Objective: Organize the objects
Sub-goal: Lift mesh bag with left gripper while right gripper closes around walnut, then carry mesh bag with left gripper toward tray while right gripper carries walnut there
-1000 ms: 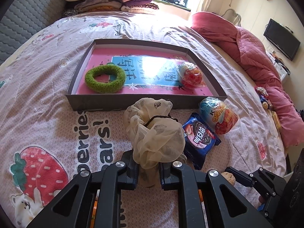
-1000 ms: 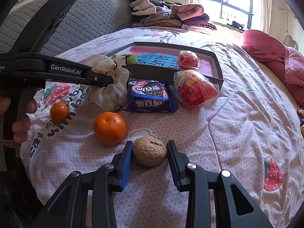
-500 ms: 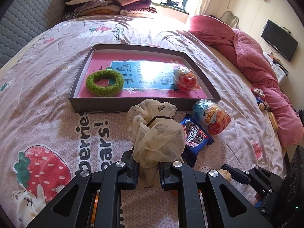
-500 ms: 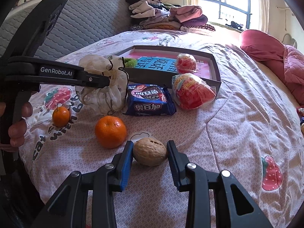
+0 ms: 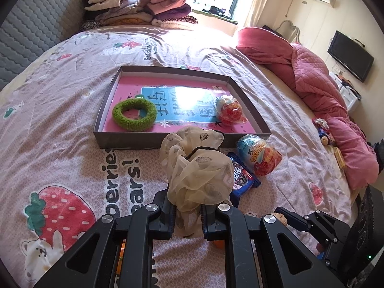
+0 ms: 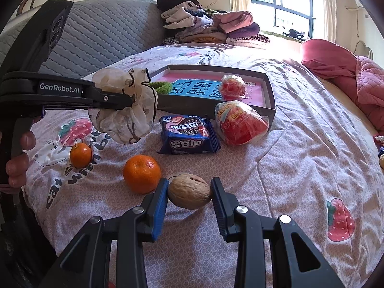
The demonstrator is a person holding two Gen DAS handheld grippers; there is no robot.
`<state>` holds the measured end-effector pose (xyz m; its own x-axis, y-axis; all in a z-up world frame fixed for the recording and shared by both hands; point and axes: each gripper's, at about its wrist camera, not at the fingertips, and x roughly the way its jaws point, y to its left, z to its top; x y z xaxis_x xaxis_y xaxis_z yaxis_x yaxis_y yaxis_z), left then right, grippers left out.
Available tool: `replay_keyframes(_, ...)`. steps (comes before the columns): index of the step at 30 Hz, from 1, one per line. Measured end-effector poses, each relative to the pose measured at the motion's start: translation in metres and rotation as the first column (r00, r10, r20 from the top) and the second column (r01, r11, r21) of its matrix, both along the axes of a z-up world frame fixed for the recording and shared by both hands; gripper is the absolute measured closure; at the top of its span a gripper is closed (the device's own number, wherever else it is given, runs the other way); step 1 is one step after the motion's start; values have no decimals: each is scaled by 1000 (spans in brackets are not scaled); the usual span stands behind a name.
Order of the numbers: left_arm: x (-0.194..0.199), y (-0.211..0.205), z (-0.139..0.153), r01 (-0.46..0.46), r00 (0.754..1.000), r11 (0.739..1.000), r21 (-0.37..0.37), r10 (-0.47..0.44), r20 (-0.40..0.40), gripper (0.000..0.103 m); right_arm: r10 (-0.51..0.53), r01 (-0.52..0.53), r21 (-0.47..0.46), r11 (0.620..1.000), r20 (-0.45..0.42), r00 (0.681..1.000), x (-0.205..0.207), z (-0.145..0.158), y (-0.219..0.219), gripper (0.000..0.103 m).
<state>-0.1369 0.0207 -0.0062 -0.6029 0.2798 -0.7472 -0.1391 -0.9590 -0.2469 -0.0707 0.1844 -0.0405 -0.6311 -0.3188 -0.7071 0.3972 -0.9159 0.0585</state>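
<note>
The bed (image 5: 72, 110) carries a shallow box (image 5: 134, 141) holding a green scrunchie (image 5: 134, 115) and a wrapped snack (image 5: 229, 110). The left tool (image 5: 187, 218) pinches a cream scrunchie (image 5: 196, 172), lifted near the box; the right tool (image 6: 188, 192) clasps a walnut (image 6: 189, 193) beside a tangerine (image 6: 141, 174)

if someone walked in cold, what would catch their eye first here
Probably the cream scrunchie bunched in the left gripper, held above the strawberry bedspread just short of the shallow box. Next, the walnut between the right gripper fingers near two oranges, the larger one beside it.
</note>
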Motion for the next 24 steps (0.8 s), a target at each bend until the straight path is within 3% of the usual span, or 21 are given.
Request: replay_keyframes(24,31,-4,49,9,996,1000,17,-7,-92,87,-26,22,-37,999,-106,994,11,46,5,67)
